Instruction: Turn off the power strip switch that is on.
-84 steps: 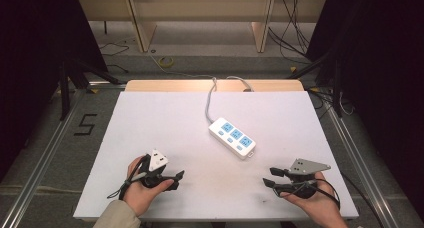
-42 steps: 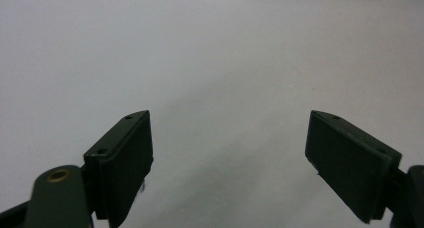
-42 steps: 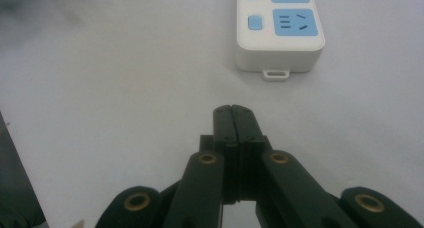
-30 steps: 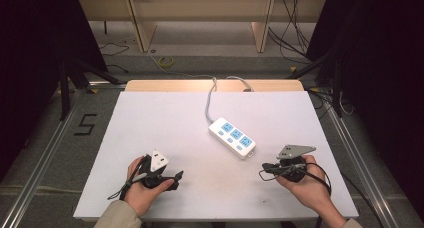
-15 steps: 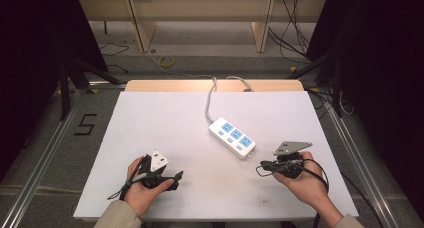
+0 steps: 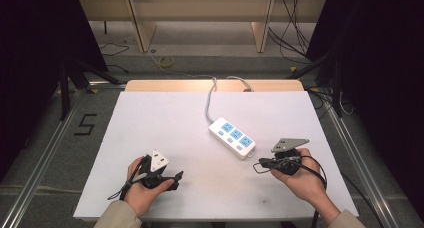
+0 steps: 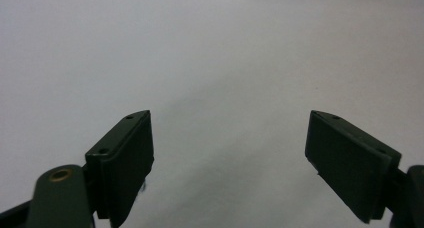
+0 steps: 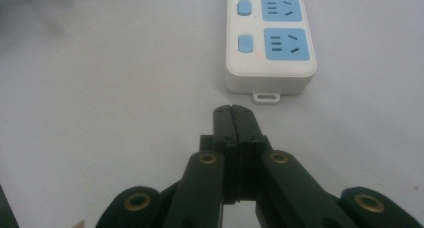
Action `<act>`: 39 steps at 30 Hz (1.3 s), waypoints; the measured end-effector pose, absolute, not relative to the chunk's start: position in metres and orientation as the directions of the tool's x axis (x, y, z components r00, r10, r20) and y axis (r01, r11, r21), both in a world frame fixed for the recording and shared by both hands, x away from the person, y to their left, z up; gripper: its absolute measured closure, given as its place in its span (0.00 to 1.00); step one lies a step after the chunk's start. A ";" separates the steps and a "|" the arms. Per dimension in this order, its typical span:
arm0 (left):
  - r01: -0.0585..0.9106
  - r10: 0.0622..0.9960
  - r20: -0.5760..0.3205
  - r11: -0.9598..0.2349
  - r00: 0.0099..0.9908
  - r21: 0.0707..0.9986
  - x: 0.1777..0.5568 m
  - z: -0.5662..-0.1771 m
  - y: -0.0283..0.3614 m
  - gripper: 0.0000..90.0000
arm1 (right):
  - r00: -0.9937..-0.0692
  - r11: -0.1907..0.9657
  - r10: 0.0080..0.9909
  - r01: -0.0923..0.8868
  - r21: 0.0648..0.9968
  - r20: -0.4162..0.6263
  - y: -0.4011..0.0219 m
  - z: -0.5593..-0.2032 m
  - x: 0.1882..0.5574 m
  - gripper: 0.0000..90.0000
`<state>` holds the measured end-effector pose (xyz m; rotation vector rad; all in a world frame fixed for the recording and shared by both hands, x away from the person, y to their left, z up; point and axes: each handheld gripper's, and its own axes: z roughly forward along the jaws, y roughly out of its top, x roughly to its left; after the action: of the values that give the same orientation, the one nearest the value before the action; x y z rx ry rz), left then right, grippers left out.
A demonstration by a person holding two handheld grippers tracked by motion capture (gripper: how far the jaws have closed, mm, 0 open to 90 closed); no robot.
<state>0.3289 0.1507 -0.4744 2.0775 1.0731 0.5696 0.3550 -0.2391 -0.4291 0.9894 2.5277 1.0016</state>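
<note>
Black right gripper nearer power strip.

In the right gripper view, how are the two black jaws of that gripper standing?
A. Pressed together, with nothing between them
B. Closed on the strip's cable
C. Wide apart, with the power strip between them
A: the right gripper has its jaws pressed flat together, tips just short of the power strip, with nothing held between them.

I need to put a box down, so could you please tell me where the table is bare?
The table is bare left of the power strip and its cord, and between the two hands in front. It is tightest between the strip and the right tongs.
</note>
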 end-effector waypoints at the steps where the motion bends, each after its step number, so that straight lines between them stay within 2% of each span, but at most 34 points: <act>1: 0.512 0.828 0.059 -0.398 0.557 0.761 0.329 -0.474 0.151 0.21 | -0.739 0.536 0.673 0.503 0.678 0.017 -0.239 -0.429 0.355 1.00; 39: 0.510 0.826 0.062 -0.404 0.561 0.759 0.329 -0.474 0.150 0.21 | -0.735 0.574 0.678 0.519 0.634 -0.012 -0.225 -0.416 0.378 1.00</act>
<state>0.3287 0.1499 -0.4742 2.0867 1.0672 0.5707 0.3783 -0.2250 -0.4155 0.9913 2.5535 0.9067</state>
